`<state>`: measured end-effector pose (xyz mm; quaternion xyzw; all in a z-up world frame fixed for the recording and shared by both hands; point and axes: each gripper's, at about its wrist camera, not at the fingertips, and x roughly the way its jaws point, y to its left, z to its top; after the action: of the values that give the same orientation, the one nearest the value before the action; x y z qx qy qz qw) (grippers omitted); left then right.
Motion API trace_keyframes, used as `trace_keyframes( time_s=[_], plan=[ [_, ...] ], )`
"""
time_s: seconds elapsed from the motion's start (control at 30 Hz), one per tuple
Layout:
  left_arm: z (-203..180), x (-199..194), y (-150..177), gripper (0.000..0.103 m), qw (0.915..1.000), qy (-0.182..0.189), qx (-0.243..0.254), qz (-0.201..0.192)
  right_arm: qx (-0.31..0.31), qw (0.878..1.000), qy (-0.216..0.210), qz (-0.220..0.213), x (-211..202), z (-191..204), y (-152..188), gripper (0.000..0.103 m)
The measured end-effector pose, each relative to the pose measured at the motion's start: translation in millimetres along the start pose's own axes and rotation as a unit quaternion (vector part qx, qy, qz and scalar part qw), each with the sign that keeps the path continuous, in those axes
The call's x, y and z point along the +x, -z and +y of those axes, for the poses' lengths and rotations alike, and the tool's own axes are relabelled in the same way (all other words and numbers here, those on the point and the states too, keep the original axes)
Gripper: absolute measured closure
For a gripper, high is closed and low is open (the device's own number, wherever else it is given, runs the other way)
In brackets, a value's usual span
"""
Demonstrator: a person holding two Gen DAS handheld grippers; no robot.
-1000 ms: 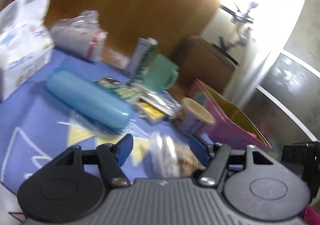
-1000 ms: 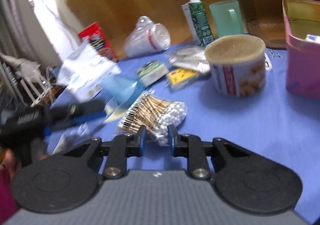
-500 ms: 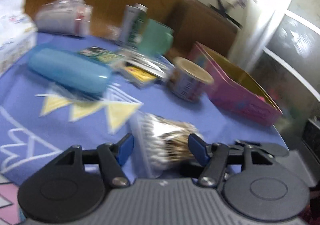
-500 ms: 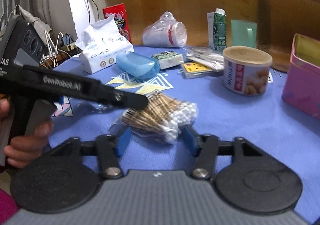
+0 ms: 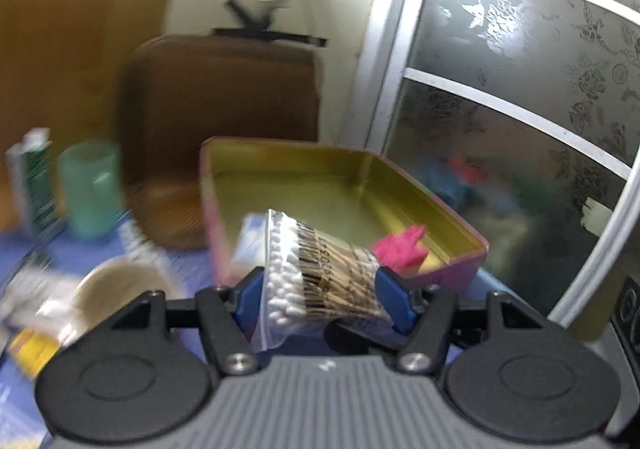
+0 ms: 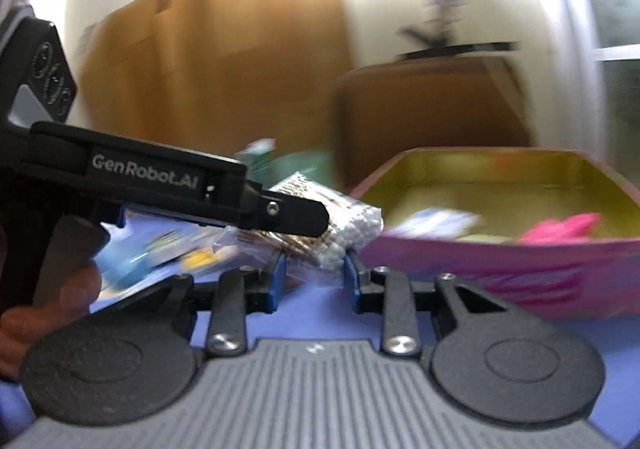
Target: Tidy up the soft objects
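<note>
The left gripper (image 5: 320, 299) is clenched on a clear plastic bag of wooden cotton swabs with white tips (image 5: 320, 281). Its 2 blue pads (image 5: 390, 299) press the bag from both sides. The bag is held up in the air, above the blue cloth tabletop (image 6: 316, 313) and just in front of the near wall of a pink metal tin with a gold inside (image 5: 352, 185). The white tips point to the left in the left wrist view.

In the right wrist view, the same bag (image 6: 332, 221) sticks out past the black finger of the left gripper (image 6: 276, 211), close to the tin's (image 6: 500, 257) left corner.

The right gripper (image 6: 314, 275) is released. Its 2 blue pads stand apart with nothing between them, and it sits low over the tabletop, just under the bag.

Inside the tin lie a bright pink soft thing (image 5: 400, 249) and a pale blue packet (image 6: 436, 223).

Toward the left edge of the tabletop stand a mint green plastic cup (image 5: 90, 191), a green and white carton (image 5: 34, 179) and a round tub with a tan lid (image 5: 124, 285). They are blurry.
</note>
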<state>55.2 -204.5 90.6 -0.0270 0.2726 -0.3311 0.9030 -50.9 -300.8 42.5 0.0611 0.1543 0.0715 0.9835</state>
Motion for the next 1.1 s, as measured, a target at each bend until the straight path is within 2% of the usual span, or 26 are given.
trace_keyframes(
  time_s=[0.1,0.2,0.27,0.37,0.47,0.57,0.7,0.83,0.93,1.0,1.03,1.07,1.1],
  plan=[
    [-15,29,-15,0.027,0.9996,-0.024,0.008,-0.013,0.006,0.999,0.048,-0.021,9,-26,-11,0.069],
    [-19,43,-19,0.027,0.9985,-0.053,0.004,-0.015,-0.001,0.989,0.142,-0.040,32,-52,-19,0.067],
    [-12,36,-13,0.027,0.9986,-0.048,-0.015,-0.016,0.002,0.981,0.190,-0.029,45,-71,-22,0.061],
    [3,11,2,0.027,0.9984,-0.046,-0.013,-0.030,0.041,0.980,0.193,-0.035,42,-89,-20,0.061],
    [21,-19,20,0.027,0.9982,-0.050,-0.010,-0.033,0.057,0.979,0.193,-0.042,33,-89,-13,0.061],
    [48,-51,43,0.027,0.9977,-0.054,-0.028,-0.030,0.070,0.982,0.171,-0.044,25,-77,-11,0.061],
    [91,-94,72,0.027,0.9931,-0.099,-0.055,-0.030,0.062,0.990,0.122,-0.040,26,-50,-17,0.062],
    [144,-132,97,0.027,0.9820,-0.156,-0.101,-0.036,0.035,0.999,0.027,-0.008,42,-11,-35,0.061],
    [179,-149,110,0.028,0.9691,-0.209,-0.122,-0.045,-0.006,0.995,-0.078,0.054,71,25,-56,0.059],
    [199,-155,117,0.028,0.9634,-0.218,-0.148,-0.052,-0.048,0.986,-0.118,0.108,99,48,-73,0.048],
    [207,-157,121,0.028,0.9609,-0.216,-0.163,-0.058,-0.076,0.978,-0.138,0.140,118,66,-79,0.035],
    [213,-157,125,0.029,0.9590,-0.208,-0.183,-0.058,-0.098,0.970,-0.151,0.165,135,81,-83,0.022],
    [221,-159,126,0.030,0.9577,-0.187,-0.210,-0.062,-0.129,0.961,-0.157,0.188,154,98,-86,0.019]
  ],
)
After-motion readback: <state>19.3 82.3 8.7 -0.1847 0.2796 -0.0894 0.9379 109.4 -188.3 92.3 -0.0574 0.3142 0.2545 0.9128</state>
